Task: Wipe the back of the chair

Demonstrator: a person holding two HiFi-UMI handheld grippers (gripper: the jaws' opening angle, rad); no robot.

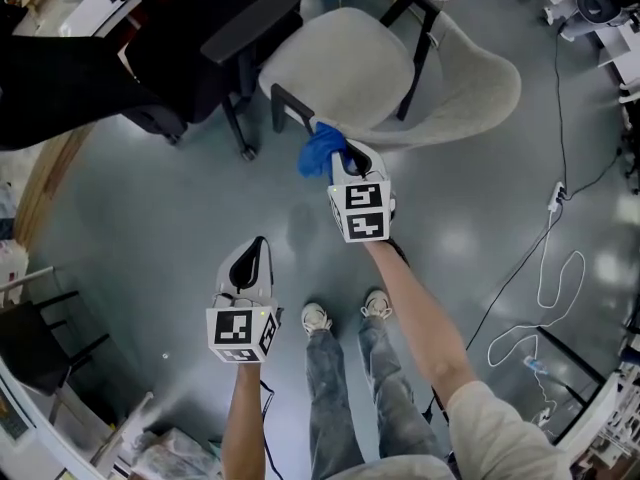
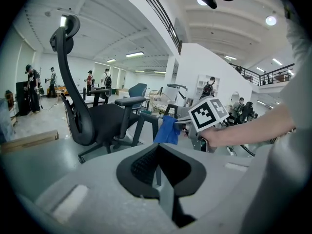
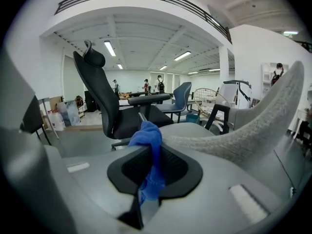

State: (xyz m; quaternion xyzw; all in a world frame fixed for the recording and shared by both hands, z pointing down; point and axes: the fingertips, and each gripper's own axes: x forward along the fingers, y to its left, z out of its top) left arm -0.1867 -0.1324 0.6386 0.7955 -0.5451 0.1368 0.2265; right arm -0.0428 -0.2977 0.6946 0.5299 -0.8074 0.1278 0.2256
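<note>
A light grey upholstered chair with black armrests stands ahead of me, its curved back on the right. My right gripper is shut on a blue cloth, held just in front of the near armrest. In the right gripper view the cloth hangs between the jaws, with the seat and back beyond. My left gripper hangs lower over the floor, shut with nothing in it. The left gripper view shows the cloth and the right gripper's marker cube.
A black office chair stands left of the grey one, close beside it. A white cable loops over the glossy floor at the right. My own feet are below the grippers. Desks and clutter line the edges.
</note>
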